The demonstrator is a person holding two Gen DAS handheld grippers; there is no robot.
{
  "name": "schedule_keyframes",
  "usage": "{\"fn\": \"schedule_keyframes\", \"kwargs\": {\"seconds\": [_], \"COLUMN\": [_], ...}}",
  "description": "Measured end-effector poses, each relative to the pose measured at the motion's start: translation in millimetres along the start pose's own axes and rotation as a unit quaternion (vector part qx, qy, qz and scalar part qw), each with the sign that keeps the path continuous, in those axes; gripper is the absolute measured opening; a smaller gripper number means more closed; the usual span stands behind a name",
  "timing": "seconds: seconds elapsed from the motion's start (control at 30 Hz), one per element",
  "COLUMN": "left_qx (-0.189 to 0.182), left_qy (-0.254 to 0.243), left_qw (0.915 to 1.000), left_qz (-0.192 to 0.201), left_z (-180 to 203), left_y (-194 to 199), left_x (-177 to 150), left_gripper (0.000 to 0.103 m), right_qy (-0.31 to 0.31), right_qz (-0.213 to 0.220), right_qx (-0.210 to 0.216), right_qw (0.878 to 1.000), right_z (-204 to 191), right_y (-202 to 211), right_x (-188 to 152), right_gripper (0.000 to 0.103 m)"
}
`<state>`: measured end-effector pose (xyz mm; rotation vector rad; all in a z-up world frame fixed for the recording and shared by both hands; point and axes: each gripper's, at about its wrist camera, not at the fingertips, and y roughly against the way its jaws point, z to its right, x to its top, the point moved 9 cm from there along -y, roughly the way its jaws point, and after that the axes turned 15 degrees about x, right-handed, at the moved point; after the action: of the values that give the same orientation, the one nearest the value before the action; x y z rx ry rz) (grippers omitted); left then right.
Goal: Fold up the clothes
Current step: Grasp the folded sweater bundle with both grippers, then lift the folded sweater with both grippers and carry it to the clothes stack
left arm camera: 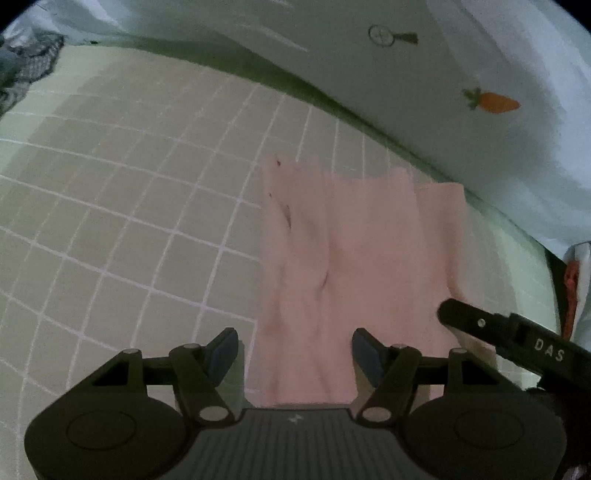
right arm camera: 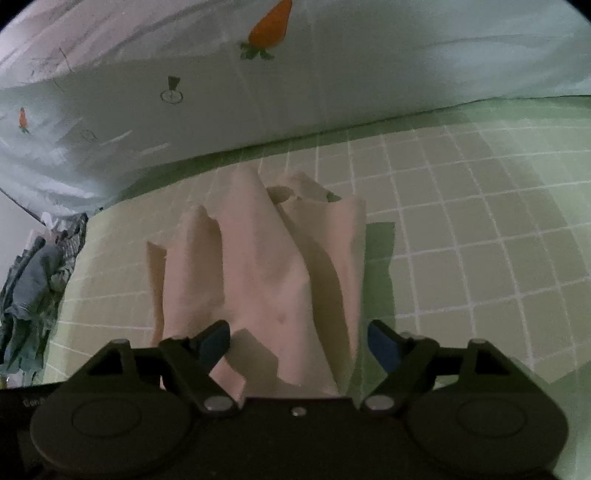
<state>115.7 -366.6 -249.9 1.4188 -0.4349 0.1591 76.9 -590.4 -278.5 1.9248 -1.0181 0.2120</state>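
Observation:
A pale pink garment (left arm camera: 351,251) lies on the green checked bed sheet (left arm camera: 129,221). In the left wrist view it stretches away from my left gripper (left arm camera: 293,354), whose jaws stand wide open over its near edge. The right gripper's finger (left arm camera: 480,325) pokes in from the right at the cloth's near right corner. In the right wrist view the garment (right arm camera: 266,266) is rumpled into raised folds, and my right gripper (right arm camera: 299,343) is open over its near edge, holding nothing.
A white quilt with carrot prints (left arm camera: 491,101) lies bunched along the far side; it also shows in the right wrist view (right arm camera: 269,26). A heap of dark checked clothes (right arm camera: 33,284) sits at the bed's left edge and in the left wrist view's top left corner (left arm camera: 33,62).

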Motion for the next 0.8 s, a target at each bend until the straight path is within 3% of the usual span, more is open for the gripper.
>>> {"fn": "schedule_keyframes", "kwargs": {"seconds": [0.23,0.3,0.33,0.37,0.47,0.63,0.8], "left_qx": [-0.038,-0.06,-0.071,-0.076,-0.084,-0.098,-0.121], "left_qy": [0.007,0.024,0.032,0.032,0.021,0.004,-0.048], "left_qw": [0.9992,0.9979,0.9969,0.9966,0.9962,0.9948,0.9908], "left_qz": [-0.004,-0.006,-0.008,-0.005,0.006,0.026,0.036], "left_z": [6.4,8.0,8.8,10.1,14.6,22.0,41.5], "left_y": [-16.8,-18.2,-18.8,-14.8,1.7,29.4,63.7], "left_x": [14.0,13.8,13.6,11.9,5.1,-6.4,-38.4], "left_gripper": [0.066,0.046,0.039,0.033,0.016,0.016,0.016], "right_qy": [0.003,0.005,0.003,-0.001,-0.017,0.005,-0.002], "right_qz": [-0.016,-0.011,-0.011,-0.011,-0.002,0.029,0.077], "right_qx": [0.017,0.023,0.029,0.036,0.047,0.043,0.017], "right_qw": [1.0,1.0,1.0,0.999,0.999,0.999,0.997], "right_z": [-5.1,-5.1,-5.3,-5.4,-7.2,-24.3,-29.3], "right_y": [-30.7,-33.9,-33.2,-32.3,-21.4,22.8,82.8], "right_x": [13.5,13.9,13.2,12.2,7.2,-8.8,-39.7], "right_gripper": [0.082,0.08,0.069,0.048,0.031,0.026,0.026]}}
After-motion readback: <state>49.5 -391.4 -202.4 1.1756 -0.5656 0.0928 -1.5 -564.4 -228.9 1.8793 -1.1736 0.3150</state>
